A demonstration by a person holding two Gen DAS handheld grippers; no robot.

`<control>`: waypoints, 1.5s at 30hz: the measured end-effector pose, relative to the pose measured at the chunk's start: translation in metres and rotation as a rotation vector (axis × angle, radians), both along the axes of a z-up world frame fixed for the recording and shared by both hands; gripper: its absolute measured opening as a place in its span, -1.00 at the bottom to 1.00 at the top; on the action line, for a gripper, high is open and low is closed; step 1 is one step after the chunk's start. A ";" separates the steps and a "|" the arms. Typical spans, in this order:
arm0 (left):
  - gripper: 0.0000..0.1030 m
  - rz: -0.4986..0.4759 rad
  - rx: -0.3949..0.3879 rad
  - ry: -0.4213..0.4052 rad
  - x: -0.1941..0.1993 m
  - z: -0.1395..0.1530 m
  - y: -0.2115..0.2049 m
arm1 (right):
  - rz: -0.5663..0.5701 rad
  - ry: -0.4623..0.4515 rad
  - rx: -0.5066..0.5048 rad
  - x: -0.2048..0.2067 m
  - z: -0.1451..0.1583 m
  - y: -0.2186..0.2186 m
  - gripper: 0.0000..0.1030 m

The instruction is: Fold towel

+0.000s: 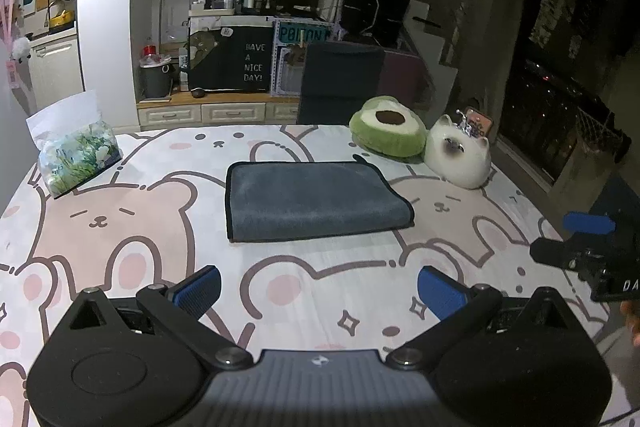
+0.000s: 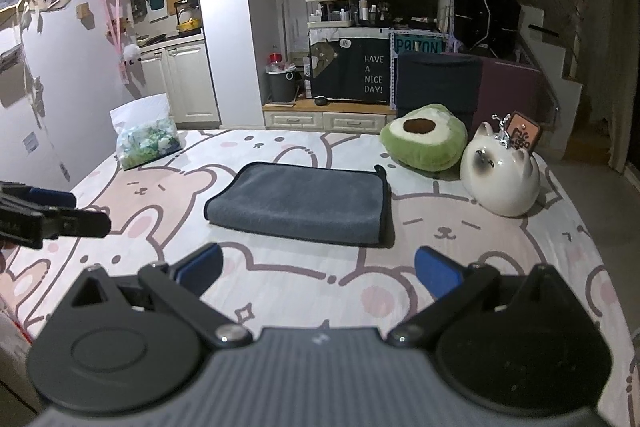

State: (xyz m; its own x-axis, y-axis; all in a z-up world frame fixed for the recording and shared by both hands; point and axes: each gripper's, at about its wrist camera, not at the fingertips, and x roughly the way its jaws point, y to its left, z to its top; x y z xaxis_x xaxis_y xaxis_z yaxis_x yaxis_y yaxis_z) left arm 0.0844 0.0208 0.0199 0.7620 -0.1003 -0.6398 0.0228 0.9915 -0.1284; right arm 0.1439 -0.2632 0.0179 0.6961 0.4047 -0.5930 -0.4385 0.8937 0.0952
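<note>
The gray towel point(image 1: 312, 201) lies folded mid-desk point(image 1: 320, 267). The left gripper point(image 1: 319, 291) and right gripper point(image 2: 318, 273) hold nothing, jaws wide open.

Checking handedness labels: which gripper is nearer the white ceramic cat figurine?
Right. The right gripper sits just left of the white ceramic cat figurine; the left gripper is farther left, on the right gripper's other side.

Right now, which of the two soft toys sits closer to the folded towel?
The green avocado cushion. It lies just past the grey towel's far right corner, while the white cat figure sits farther right, beside the avocado.
</note>
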 end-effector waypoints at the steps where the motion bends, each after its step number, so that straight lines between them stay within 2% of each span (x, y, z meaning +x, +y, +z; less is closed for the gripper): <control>1: 1.00 -0.003 -0.001 0.001 -0.002 -0.001 0.000 | 0.001 -0.001 -0.001 -0.001 0.000 -0.001 0.99; 11: 1.00 -0.014 -0.032 0.000 -0.022 -0.007 0.002 | 0.016 -0.023 -0.013 -0.019 -0.001 -0.010 0.99; 27: 1.00 -0.027 0.022 -0.030 -0.053 -0.013 -0.013 | 0.053 -0.017 -0.006 -0.047 -0.007 -0.017 0.99; 36: 1.00 -0.018 0.013 -0.025 -0.061 -0.019 -0.011 | 0.039 0.015 -0.003 -0.054 -0.014 -0.021 0.99; 45: 1.00 -0.021 0.021 -0.023 -0.065 -0.024 -0.016 | 0.038 0.003 -0.002 -0.060 -0.017 -0.024 0.99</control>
State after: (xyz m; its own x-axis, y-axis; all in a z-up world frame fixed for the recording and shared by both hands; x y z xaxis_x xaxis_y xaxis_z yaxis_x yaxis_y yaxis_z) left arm 0.0191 0.0046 -0.0044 0.7745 -0.1028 -0.6242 0.0460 0.9933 -0.1065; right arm 0.0839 -0.2868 0.0010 0.6783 0.4298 -0.5959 -0.4717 0.8766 0.0953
